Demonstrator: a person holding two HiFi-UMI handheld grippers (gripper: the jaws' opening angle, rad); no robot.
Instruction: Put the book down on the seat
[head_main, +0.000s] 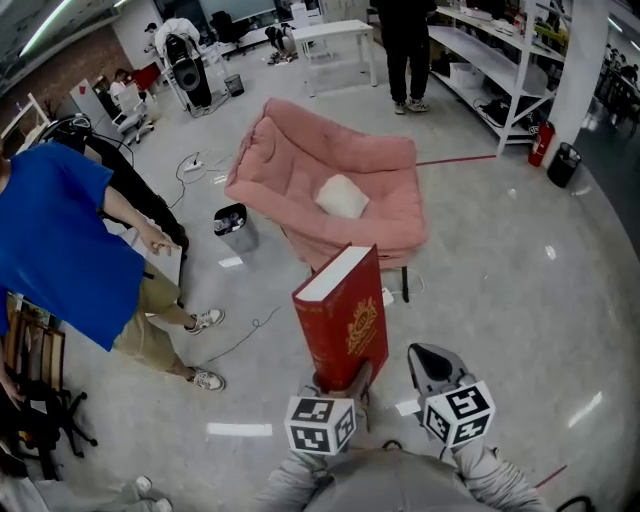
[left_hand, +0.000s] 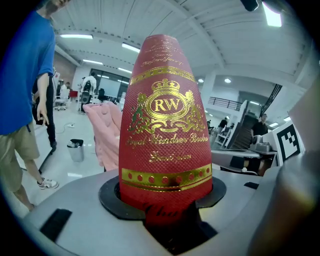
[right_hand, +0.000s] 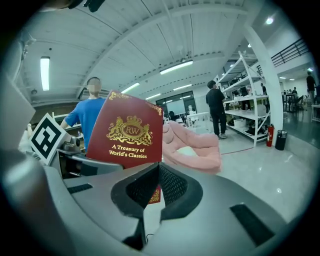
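A thick red book (head_main: 343, 320) with gold print stands upright, and my left gripper (head_main: 345, 385) is shut on its lower end. In the left gripper view the book (left_hand: 165, 130) fills the middle, wedged between the black pads (left_hand: 112, 197). My right gripper (head_main: 428, 358) hangs just right of the book with its jaws together and nothing between them; in its own view the book (right_hand: 131, 132) shows to the left. The pink padded seat (head_main: 330, 190) stands ahead on the floor with a white cushion (head_main: 342, 196) lying on it. It also appears as the seat (left_hand: 105, 130) and the seat (right_hand: 195, 145) in the gripper views.
A person in a blue shirt (head_main: 60, 240) stands at the left beside a small bin (head_main: 235, 228) and floor cables (head_main: 240, 335). White shelving (head_main: 500, 60), a person in black (head_main: 405, 50) and a fire extinguisher (head_main: 541, 143) are beyond the seat.
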